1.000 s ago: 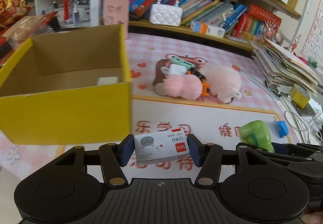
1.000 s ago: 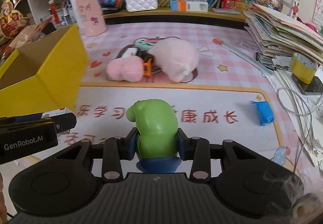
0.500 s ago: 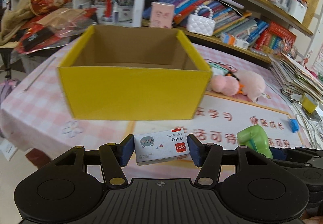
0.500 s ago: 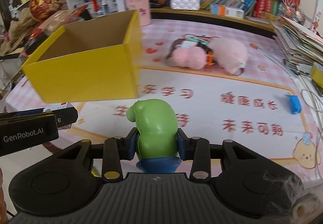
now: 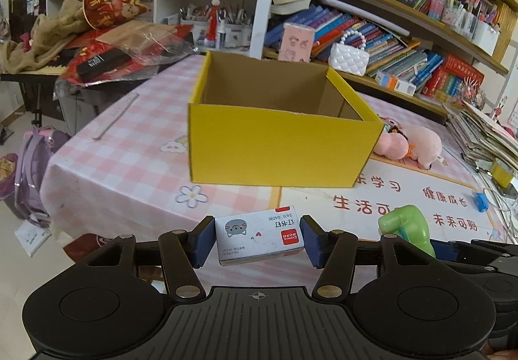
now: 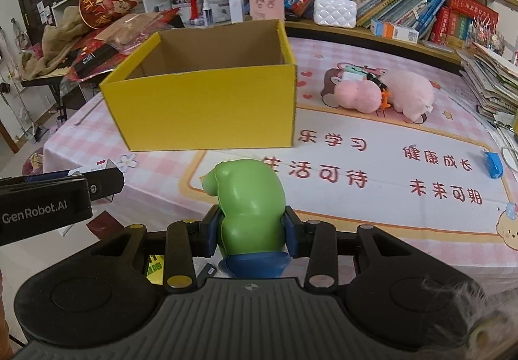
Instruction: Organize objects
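Observation:
My left gripper (image 5: 257, 240) is shut on a small white staples box (image 5: 259, 238) with a cat drawing and a red label. My right gripper (image 6: 251, 230) is shut on a green toy figure (image 6: 247, 201) with a blue base; that toy (image 5: 406, 225) also shows at the right of the left wrist view. Both are held above the near edge of the table, in front of an open yellow cardboard box (image 5: 278, 146) (image 6: 207, 107) whose floor is mostly hidden by its front wall. The left gripper's side (image 6: 58, 201) appears at the left of the right wrist view.
Pink plush toys (image 6: 382, 92) (image 5: 408, 144) lie right of the box on the pink checked tablecloth (image 5: 129, 146). A small blue item (image 6: 492, 164) lies far right. Stacked books (image 6: 492, 78), a bookshelf with a white purse (image 6: 335, 11), and a cluttered side table (image 5: 106, 58) surround it.
Both grippers have pulled back and to the left from the table, still holding their objects. The yellow box now sits farther away and near the middle of both views.

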A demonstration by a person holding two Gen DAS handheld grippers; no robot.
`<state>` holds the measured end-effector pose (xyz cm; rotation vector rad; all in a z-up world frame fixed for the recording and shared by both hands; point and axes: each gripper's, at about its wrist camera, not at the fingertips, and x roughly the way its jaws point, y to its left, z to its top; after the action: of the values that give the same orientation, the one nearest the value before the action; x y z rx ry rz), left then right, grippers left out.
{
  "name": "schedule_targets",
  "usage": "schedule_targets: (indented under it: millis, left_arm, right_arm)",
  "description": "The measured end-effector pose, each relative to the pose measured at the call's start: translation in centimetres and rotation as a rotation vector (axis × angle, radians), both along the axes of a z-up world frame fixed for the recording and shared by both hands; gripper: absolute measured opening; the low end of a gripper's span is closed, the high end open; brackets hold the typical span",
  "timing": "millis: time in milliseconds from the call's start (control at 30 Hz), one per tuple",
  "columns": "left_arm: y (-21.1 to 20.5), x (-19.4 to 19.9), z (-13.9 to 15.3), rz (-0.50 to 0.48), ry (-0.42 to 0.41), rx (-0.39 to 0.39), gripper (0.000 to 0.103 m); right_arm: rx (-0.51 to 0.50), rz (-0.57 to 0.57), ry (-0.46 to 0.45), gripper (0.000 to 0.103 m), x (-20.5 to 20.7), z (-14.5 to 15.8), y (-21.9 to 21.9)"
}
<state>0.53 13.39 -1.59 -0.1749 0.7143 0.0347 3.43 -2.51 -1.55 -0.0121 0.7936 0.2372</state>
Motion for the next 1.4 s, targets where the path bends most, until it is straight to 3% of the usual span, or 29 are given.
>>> schedule_targets:
  millis: [333,667,1067,1233,1400]
  left_arm:
    - [2.0,-1.7,0.9,0.011,-0.048,-0.008,0.055]
    - [2.3,-0.3,3.0,-0.003,-0.119,0.005,0.055]
    - [2.5,7.2,5.9,0.017,-0.208,0.042,0.055]
    - [2.2,10.7,5.5,0.025,-0.205,0.046,0.055]
    - [1.8,14.2,4.0,0.03,-0.152,0.068,0.055]
  right_arm:
    - [-0.015,0.017,-0.031,0.037,-1.5,0.9,2.2]
    - [-0.015,0.013,-0.103,0.037,0.4,2.3,2.4]
    - [0.041,0.036,-0.235,0.037,9.2,7.1,3.5]
    - [0.029,0.047,-0.234,0.037,13.9,7.1,3.8]
    - [0.018,0.067,-0.192,0.037,18.4,5.7,4.1]
